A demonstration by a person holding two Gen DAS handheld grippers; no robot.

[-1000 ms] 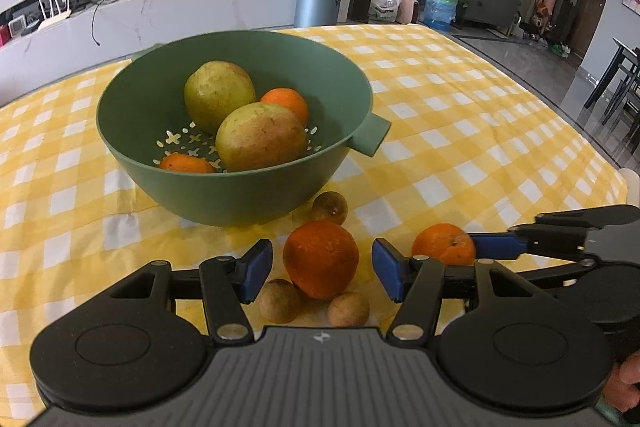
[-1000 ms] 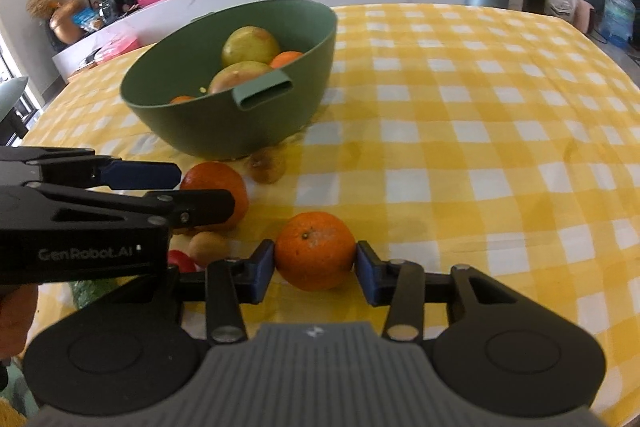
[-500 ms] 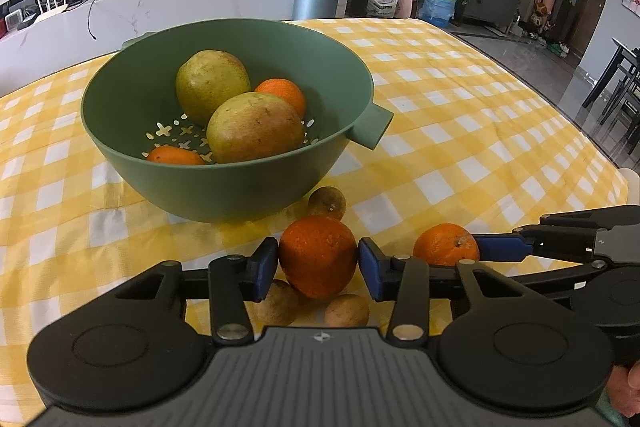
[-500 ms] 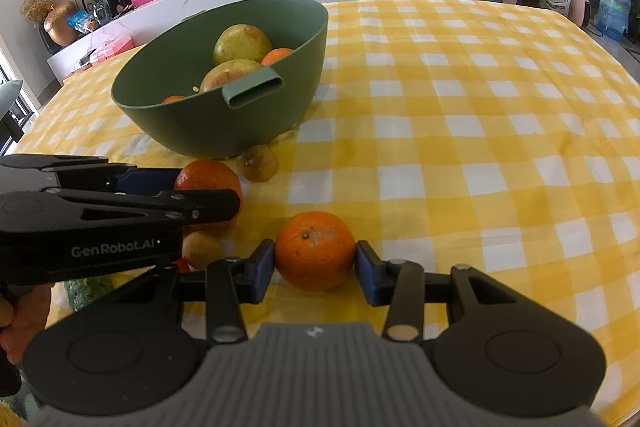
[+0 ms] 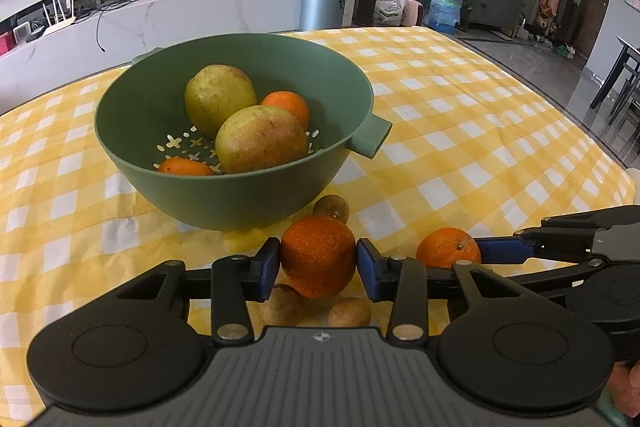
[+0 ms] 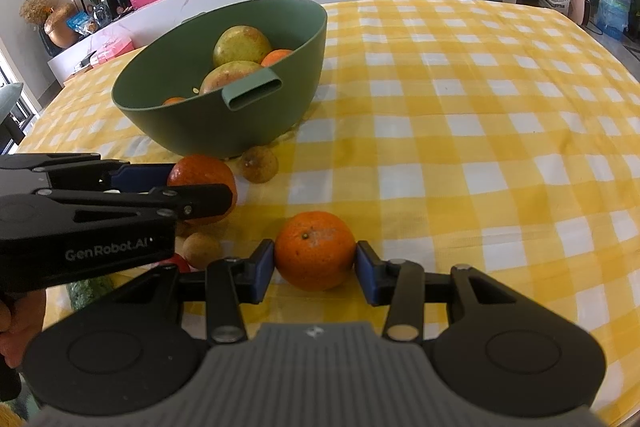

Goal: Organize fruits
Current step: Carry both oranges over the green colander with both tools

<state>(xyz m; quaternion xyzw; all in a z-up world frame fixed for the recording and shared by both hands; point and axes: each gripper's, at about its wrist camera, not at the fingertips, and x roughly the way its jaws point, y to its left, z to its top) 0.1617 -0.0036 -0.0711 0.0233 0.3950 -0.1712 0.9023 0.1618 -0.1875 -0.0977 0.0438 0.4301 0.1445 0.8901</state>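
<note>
From the left wrist view, the left gripper [image 5: 317, 263] sat low over the yellow checked tablecloth [image 5: 460, 131] with a deep-orange orange [image 5: 318, 255] between its blue pads [image 5: 267, 269]. Its jaws were closing, and both pads already pressed the fruit's sides. Two small brown fruits [image 5: 348, 311] lay just below that orange, and a third [image 5: 331, 209] rested behind it, against the foot of the green colander bowl [image 5: 132, 131]. Inside the bowl were two large yellow-green fruits [image 5: 260, 139] and two oranges [image 5: 286, 105] (one mostly hidden by the near wall). At the right edge, the right gripper [image 5: 480, 251] reached in from the side, with a second orange [image 5: 448, 247] at its tip.

From the right wrist view, the right gripper [image 6: 315, 263] was clenched on that second orange [image 6: 315, 249], which rested on the cloth, well apart from the bowl [image 6: 280, 131]. The left gripper [image 6: 192, 187] came in from the left, its near finger crossing the front of its own orange [image 6: 202, 173]. A brown fruit [image 6: 259, 163] lay beside the bowl's base, and another [image 6: 200, 249] sat under the left tool.
</note>
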